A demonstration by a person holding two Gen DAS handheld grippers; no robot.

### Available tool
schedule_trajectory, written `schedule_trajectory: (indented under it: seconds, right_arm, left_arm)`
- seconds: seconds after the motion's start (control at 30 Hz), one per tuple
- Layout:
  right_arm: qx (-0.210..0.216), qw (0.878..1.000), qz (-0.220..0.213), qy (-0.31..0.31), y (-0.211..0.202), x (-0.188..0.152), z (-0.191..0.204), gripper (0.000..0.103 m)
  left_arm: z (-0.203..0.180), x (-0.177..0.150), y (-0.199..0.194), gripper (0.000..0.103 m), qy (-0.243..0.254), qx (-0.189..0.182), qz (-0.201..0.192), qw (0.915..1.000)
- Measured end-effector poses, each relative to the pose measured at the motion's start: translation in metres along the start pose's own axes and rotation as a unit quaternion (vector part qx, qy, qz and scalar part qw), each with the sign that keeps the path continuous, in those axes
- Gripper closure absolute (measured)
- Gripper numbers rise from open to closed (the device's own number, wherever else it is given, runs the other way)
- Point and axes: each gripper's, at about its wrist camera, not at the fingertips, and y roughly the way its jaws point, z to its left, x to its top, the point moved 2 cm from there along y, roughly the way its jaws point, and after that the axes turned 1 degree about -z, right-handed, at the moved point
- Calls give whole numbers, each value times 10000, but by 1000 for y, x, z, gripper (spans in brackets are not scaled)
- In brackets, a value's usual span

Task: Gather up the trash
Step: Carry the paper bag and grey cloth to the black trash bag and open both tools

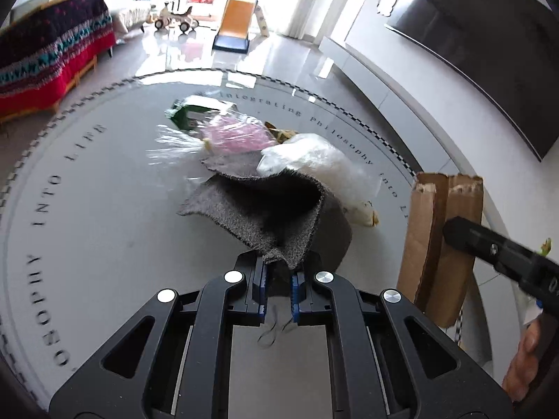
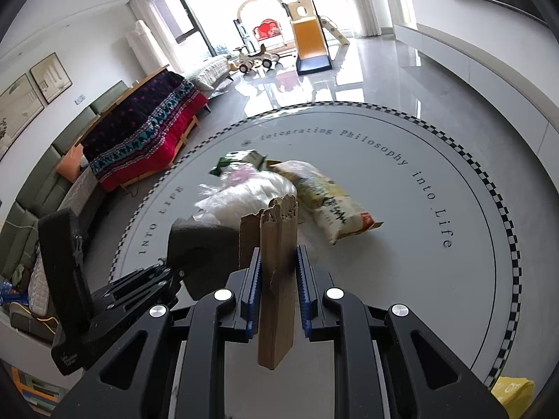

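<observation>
My left gripper [image 1: 278, 267] is shut on the near corner of a grey fuzzy cloth [image 1: 265, 206], which rises off the round grey rug [image 1: 104, 209]. My right gripper [image 2: 278, 265] is shut on a folded strip of torn brown cardboard [image 2: 277, 279] held upright; the left wrist view shows the same cardboard [image 1: 440, 244] at the right. Beyond lies a pile of trash: a white plastic bag [image 1: 314, 160], a pink wrapper in clear film [image 1: 234, 136], a green packet [image 1: 188, 113] and a yellow printed bag [image 2: 332, 202].
A sofa with a red and dark patterned blanket [image 2: 146, 129] stands to the left of the rug. A toy slide [image 2: 311, 42] and a ride-on toy [image 2: 255, 59] stand far back by the windows. A yellow bag [image 2: 513, 392] shows at the lower right.
</observation>
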Motion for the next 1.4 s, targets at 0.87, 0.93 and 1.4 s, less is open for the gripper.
schedule_trajectory:
  seconds: [0.87,0.93,1.4]
  right_arm:
    - [826,9909,213,-1037,-33,-94,192,83]
    - [909,9886,277,-1166,-32,-108,211,83]
    - [1714,9518,992,-2341,-20,-222,361,83]
  left_arm:
    - [109,-104,-207,94,-427,1103,-979,9881]
    - [124,-122,-224,94,-547,1261,-1045,9850]
    - [221,-251,-304,94,-1501,2285,-1004,9567]
